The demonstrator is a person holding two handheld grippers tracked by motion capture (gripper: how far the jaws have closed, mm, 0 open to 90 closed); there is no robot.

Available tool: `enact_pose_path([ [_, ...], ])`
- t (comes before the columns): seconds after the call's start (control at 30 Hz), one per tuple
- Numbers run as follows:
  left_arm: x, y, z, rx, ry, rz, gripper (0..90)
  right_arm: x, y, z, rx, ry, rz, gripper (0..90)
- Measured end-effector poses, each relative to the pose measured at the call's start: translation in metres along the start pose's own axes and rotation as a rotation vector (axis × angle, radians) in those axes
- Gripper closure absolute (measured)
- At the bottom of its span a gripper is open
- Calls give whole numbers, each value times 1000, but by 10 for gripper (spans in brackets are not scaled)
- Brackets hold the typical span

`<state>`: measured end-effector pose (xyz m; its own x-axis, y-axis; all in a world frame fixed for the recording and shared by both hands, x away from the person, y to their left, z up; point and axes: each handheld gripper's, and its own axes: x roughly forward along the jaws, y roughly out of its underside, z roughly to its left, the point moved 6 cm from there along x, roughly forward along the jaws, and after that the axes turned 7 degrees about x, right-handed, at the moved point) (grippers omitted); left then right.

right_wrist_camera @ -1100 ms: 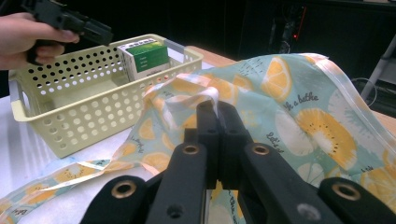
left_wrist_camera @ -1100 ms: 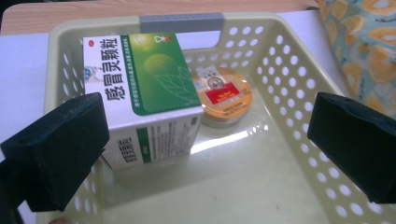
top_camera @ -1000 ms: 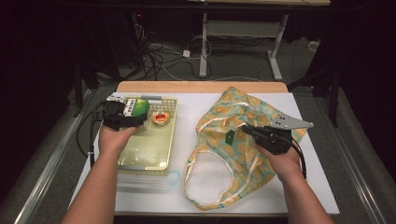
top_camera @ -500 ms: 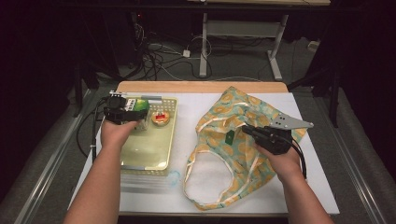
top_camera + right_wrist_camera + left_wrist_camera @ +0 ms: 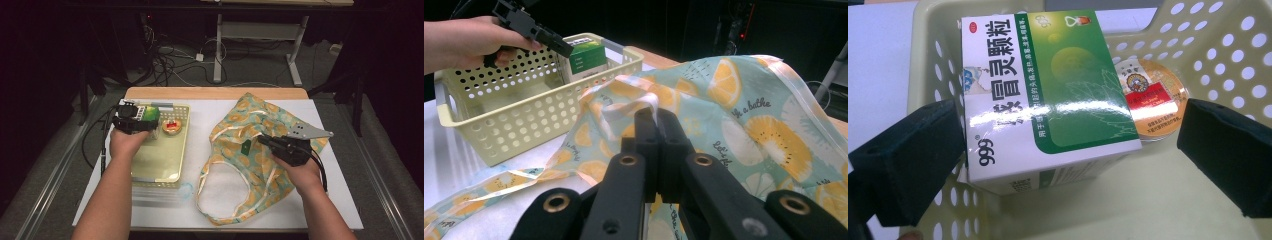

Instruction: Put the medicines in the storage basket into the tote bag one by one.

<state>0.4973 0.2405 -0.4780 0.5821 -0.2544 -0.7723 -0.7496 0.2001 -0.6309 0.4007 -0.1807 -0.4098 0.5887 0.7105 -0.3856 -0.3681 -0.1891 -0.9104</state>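
A green and white medicine box (image 5: 150, 114) (image 5: 1048, 95) leans in the far left corner of the pale yellow perforated basket (image 5: 183, 145) (image 5: 1228, 55). Beside it lies a round orange-lidded tub (image 5: 171, 127) (image 5: 1150, 100). My left gripper (image 5: 144, 121) (image 5: 1068, 145) reaches into the basket, open, with its jaws on either side of the box. The left pad is at the box's side and the right pad stands clear. My right gripper (image 5: 263, 140) (image 5: 656, 120) is shut on the white-trimmed rim of the lemon-print cloth bag (image 5: 250, 112) (image 5: 744, 115), holding it lifted.
The bag's loop handles (image 5: 210, 200) spread toward the table's near edge. A clear plastic piece (image 5: 155, 192) lies under the basket's near end. The white table top (image 5: 330, 190) ends in a wooden strip (image 5: 215, 93) at the back, with cables on the floor beyond.
My left gripper has edged slightly left and lower around the box in the basket. The right gripper and the bag have stayed still.
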Motion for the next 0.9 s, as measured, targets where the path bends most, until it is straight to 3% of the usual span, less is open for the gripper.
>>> enact_pose_path([
  [0.13,1,0,-1,11,-17,7,0,1,0,0,1,-1,2,900],
  [0.23,1,0,0,-2,-28,2,0,1,1,0,-2,-1,4,900],
  [0.3,-1,0,3,-18,-18,-11,0,1,1,0,1,-1,4,900],
  [0.47,2,1,2,-15,-11,15,0,1,1,1,-4,-1,2,900],
  [0.53,4,2,0,8,-20,21,0,1,1,1,-2,-1,4,900],
  [0.63,5,3,-4,14,7,29,19,1,1,1,-4,-2,4,900],
  [0.73,10,5,-9,38,-18,63,46,1,1,2,-4,-3,6,900],
  [0.9,18,5,-12,11,-56,84,29,1,1,2,-7,-2,6,900],
])
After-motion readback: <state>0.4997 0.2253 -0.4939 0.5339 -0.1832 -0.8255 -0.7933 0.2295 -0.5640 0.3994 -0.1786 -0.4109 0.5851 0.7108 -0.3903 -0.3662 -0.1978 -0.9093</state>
